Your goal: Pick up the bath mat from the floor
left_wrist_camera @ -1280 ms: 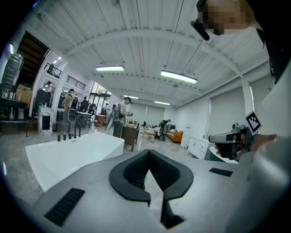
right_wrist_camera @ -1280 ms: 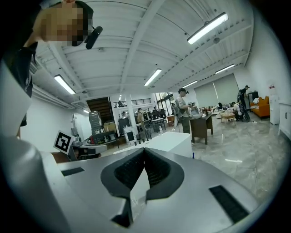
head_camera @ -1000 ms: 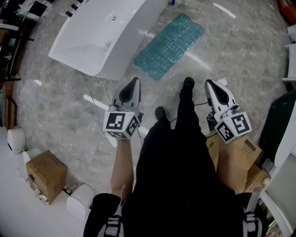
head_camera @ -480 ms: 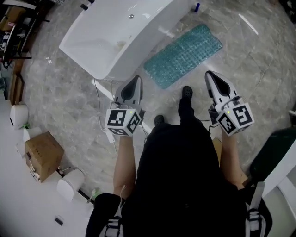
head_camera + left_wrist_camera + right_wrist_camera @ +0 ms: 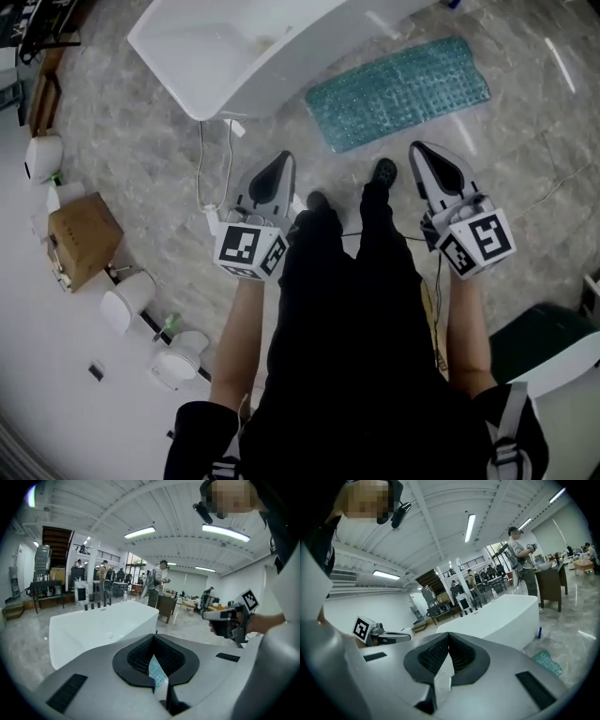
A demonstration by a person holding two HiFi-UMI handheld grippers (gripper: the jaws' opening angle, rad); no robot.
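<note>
The teal, bumpy bath mat (image 5: 403, 89) lies flat on the marble floor beside the white bathtub (image 5: 234, 47), just ahead of the person's shoes (image 5: 384, 172). My left gripper (image 5: 278, 161) and right gripper (image 5: 419, 150) are held in the air at waist height, one on each side of the legs, short of the mat and well above it. Both have their jaws together with nothing in them. In the right gripper view the mat (image 5: 547, 662) shows low at the right, below the tub (image 5: 497, 618). The left gripper view faces the tub (image 5: 93, 630).
A cable (image 5: 202, 178) trails on the floor by the tub's end. A cardboard box (image 5: 82, 239) and white round units (image 5: 127, 300) line the left wall. A dark green bin (image 5: 544, 342) stands at the right. A blue bottle (image 5: 540, 632) stands by the tub; people stand farther back.
The person has stepped toward the mat, which now lies closer to the feet and more crosswise. Both grippers keep their shut pose beside the legs.
</note>
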